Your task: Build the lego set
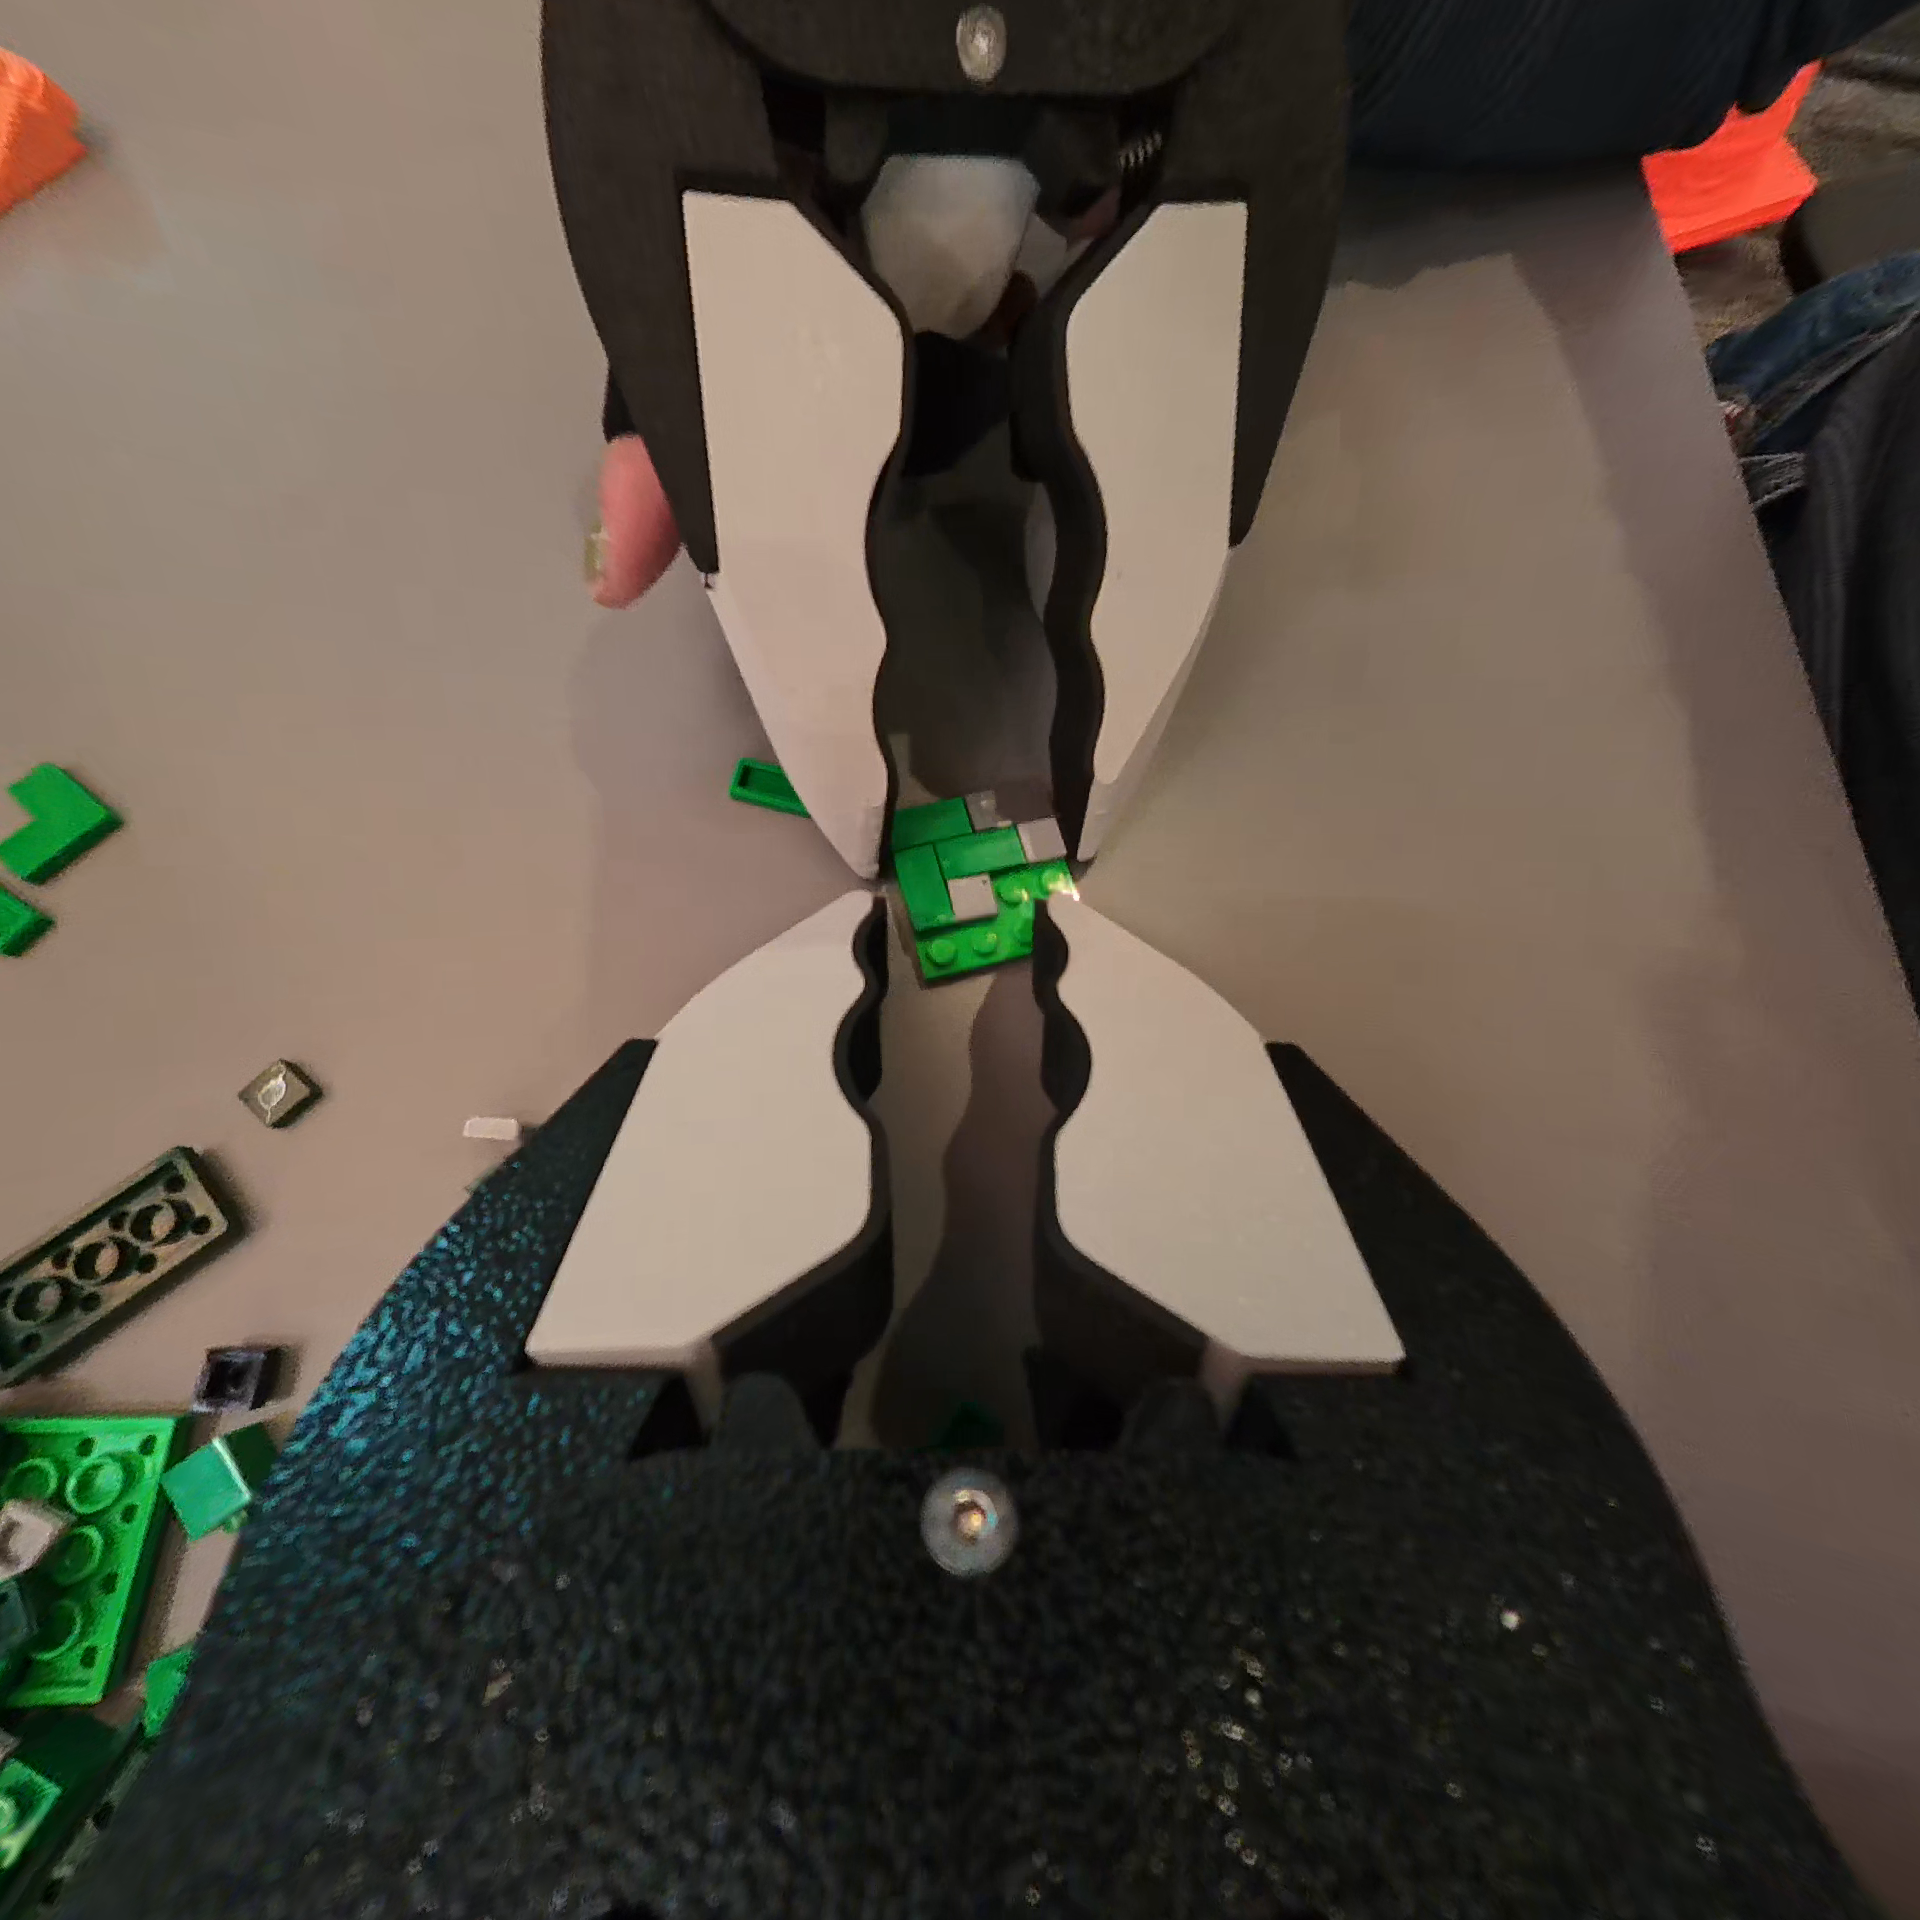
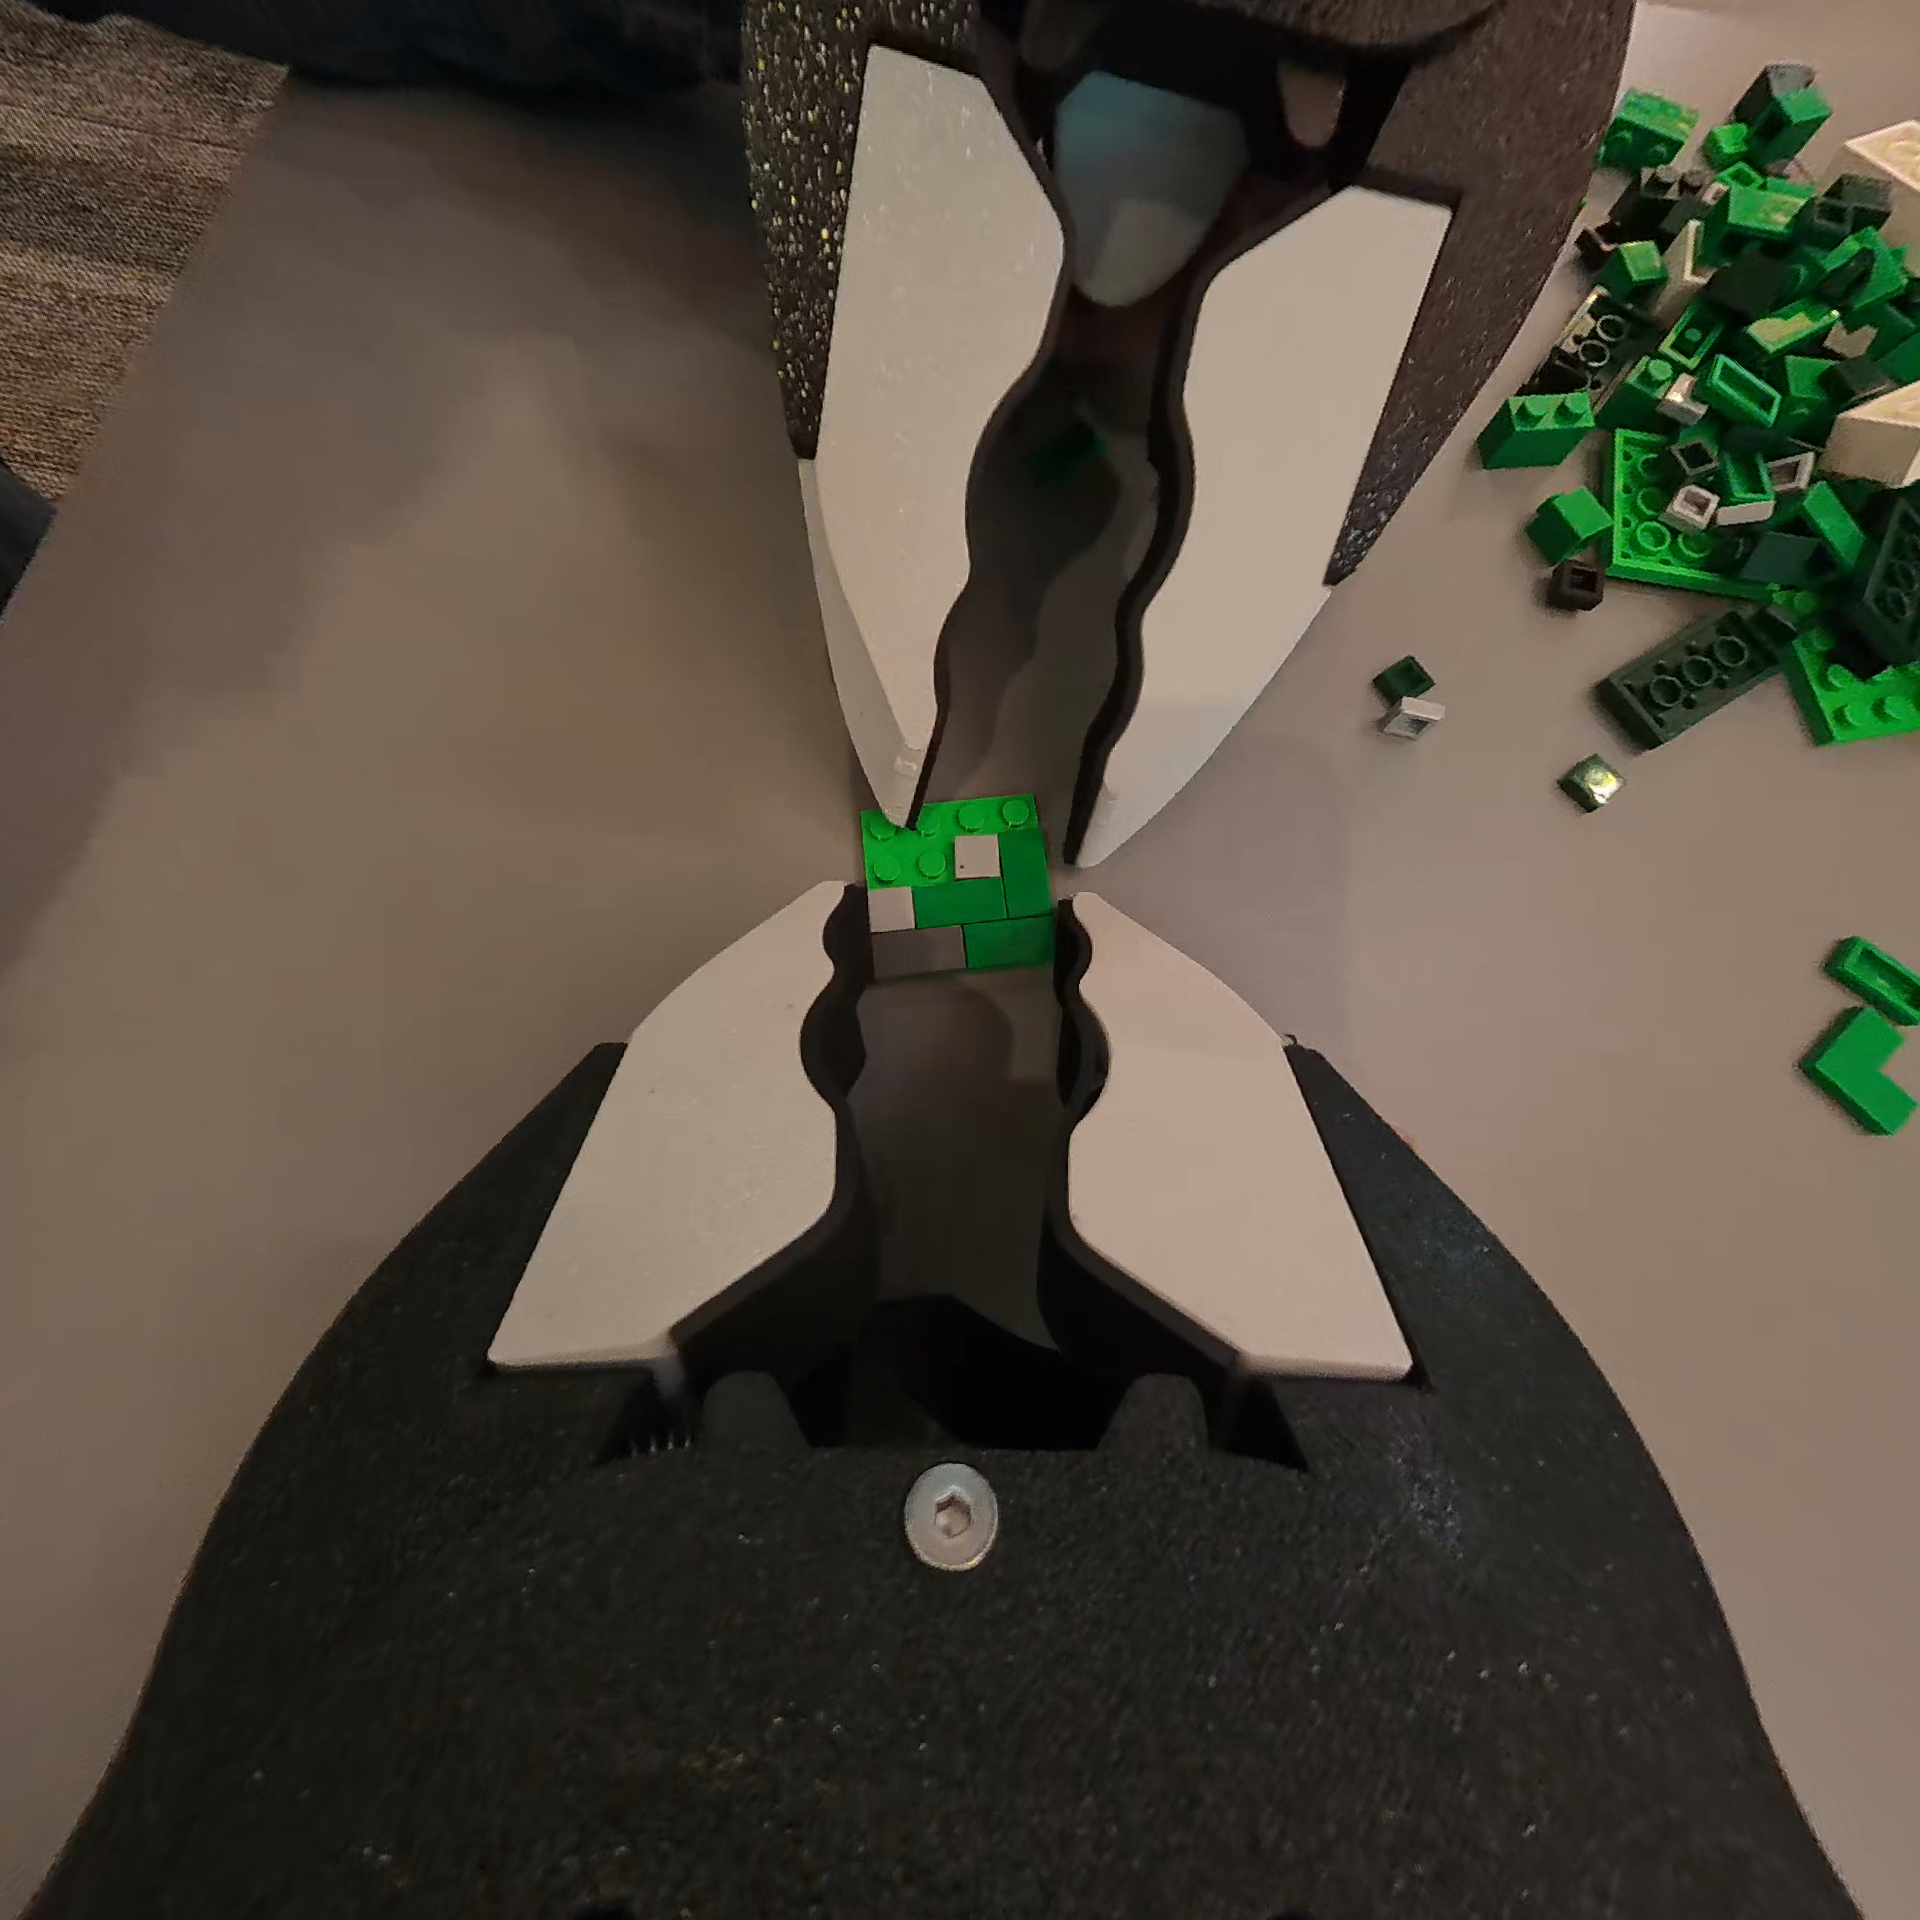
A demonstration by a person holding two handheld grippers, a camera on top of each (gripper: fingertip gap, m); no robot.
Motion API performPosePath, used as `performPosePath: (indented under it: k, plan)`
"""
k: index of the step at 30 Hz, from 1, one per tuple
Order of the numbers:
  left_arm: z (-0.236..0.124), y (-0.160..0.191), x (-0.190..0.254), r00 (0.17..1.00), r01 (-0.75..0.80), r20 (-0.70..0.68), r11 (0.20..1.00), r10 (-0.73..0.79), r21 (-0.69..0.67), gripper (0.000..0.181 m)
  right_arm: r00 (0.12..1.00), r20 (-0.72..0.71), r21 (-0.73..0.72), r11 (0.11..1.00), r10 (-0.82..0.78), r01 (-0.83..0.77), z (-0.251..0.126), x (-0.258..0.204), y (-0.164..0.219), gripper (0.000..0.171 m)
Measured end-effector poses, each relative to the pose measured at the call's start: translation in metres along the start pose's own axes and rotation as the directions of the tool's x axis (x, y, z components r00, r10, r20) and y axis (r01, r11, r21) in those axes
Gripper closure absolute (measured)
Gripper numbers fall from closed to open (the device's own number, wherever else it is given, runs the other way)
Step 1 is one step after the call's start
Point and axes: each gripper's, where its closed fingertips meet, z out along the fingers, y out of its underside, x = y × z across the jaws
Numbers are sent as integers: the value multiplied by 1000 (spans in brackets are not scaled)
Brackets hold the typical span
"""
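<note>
Nearest in the left wrist view, the left gripper (image 1: 961,914) pinches one side of a small green plate assembly (image 1: 971,883), its fingertips closed against the edges. From the opposite side the right gripper (image 2: 961,914) clamps the same green plate assembly (image 2: 961,894), which carries green and grey tiles and sits low over the grey worktop (image 2: 416,727). Farther off, a pile of loose green bricks (image 2: 1756,416) lies on the worktop.

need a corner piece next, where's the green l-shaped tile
In the right wrist view the green L-shaped tile lies on the table at the far right, just below a small green tile; the brick pile sits above.
</note>
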Motion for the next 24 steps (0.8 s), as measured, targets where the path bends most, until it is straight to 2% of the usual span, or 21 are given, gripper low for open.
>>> performPosePath:
  k: [3,11,24]
  plan:
    - [-4,-10,2,1000,-9,-7,998,9,63,160,1000,-1,-1,1000,1,-1,0,0,0,138]
    - [2,1,-1,1000,-22,19,999,22,-23,160,1000,-14,10,1000,10,-10,1,0,-2,138]
    - [2,2,-1,998,62,-4,998,-62,-30,163,999,-24,2,1000,21,-21,2,0,-2,138]
